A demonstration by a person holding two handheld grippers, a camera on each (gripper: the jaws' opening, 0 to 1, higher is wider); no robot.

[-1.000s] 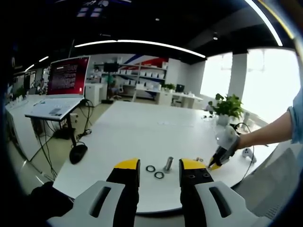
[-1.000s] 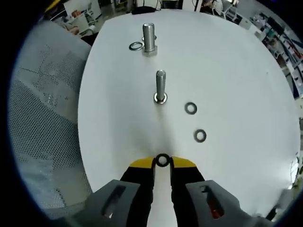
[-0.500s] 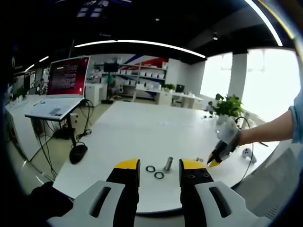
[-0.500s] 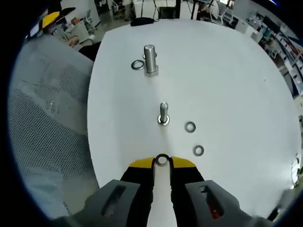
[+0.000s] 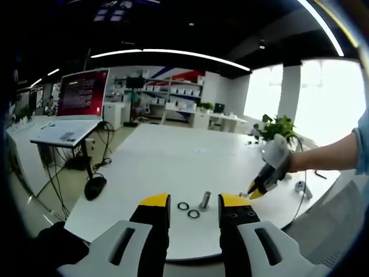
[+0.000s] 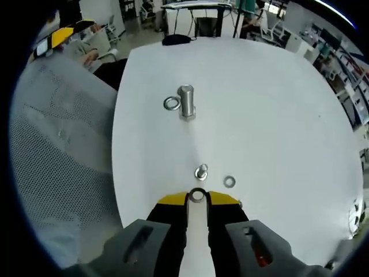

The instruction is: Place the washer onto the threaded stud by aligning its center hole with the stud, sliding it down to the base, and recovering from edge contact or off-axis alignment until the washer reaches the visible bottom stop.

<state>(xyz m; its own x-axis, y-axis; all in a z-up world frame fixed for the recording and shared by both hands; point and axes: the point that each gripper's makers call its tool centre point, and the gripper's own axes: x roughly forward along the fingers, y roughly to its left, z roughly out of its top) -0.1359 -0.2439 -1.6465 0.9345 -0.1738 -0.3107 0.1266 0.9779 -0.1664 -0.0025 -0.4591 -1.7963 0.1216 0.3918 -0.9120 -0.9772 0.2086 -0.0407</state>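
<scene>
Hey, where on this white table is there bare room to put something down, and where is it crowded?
In the right gripper view, the table is bare beyond the big bolt and over its right half. It is crowded near the right gripper, shut on a washer: the small stud and a loose washer sit just ahead. Another washer lies beside the big bolt.
</scene>
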